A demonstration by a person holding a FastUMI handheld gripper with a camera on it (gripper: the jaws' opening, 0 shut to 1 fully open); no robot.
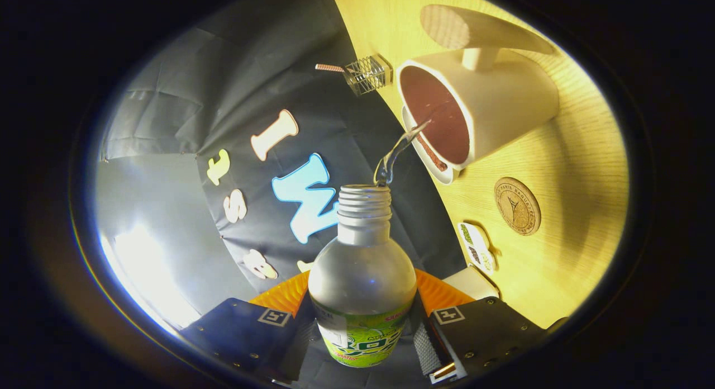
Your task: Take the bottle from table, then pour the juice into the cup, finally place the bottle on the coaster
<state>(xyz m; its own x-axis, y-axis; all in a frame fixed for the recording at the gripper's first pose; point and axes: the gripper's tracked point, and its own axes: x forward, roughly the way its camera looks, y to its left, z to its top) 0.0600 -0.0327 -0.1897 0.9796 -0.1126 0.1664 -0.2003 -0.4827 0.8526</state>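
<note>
clear juice stream from bottle, base hidden, clamped in hand-held gripper, into cup

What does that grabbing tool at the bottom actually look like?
The gripper has two broad, flat, plate-like fingers studded with small screws. Each carries a small square black-and-white marker tag near its tip, and an orange ribbed piece sits behind them.
</note>
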